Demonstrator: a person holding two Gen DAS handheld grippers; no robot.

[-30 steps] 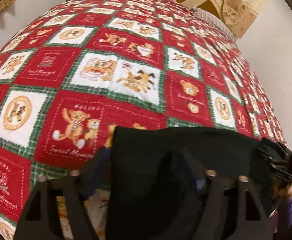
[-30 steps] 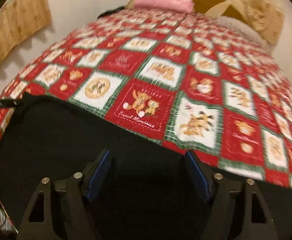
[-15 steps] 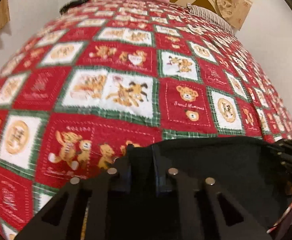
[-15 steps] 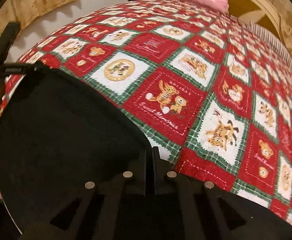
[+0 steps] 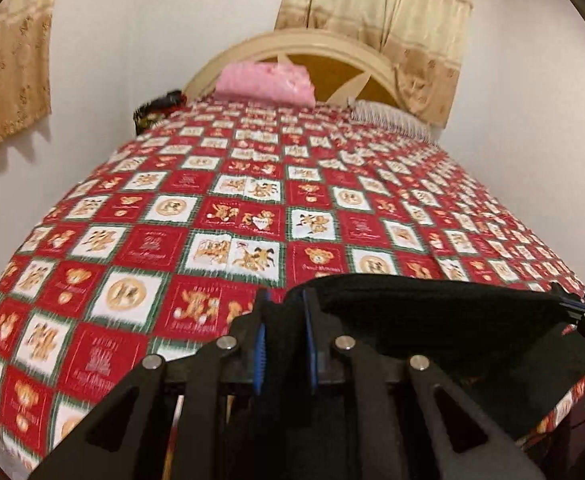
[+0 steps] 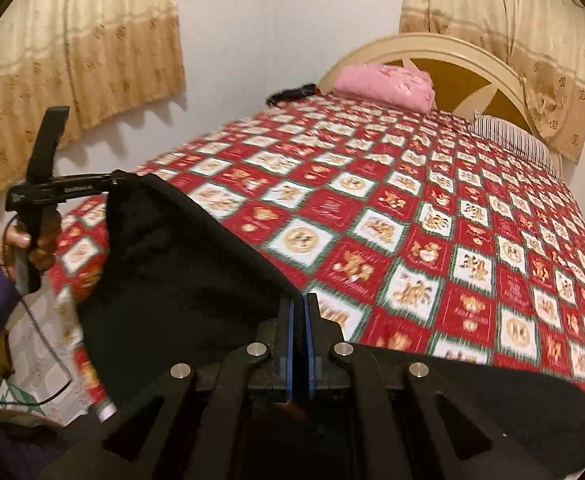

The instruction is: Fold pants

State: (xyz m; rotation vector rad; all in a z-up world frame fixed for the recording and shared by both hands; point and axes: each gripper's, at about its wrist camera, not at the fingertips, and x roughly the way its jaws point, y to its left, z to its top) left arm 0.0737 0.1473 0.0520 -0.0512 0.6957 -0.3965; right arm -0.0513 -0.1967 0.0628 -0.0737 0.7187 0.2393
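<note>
Both the left gripper and right gripper had clamped the black pants and lifted them off the quilt.

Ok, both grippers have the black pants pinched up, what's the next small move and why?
Probably carry the black pants forward over the quilt and lower them flat: left gripper and right gripper each clamp an edge, and the cloth hangs off the near side.

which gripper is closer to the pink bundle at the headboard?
Cannot tell. The left gripper and right gripper both pinch the black pants at the foot end, far from the pink bundle.
</note>
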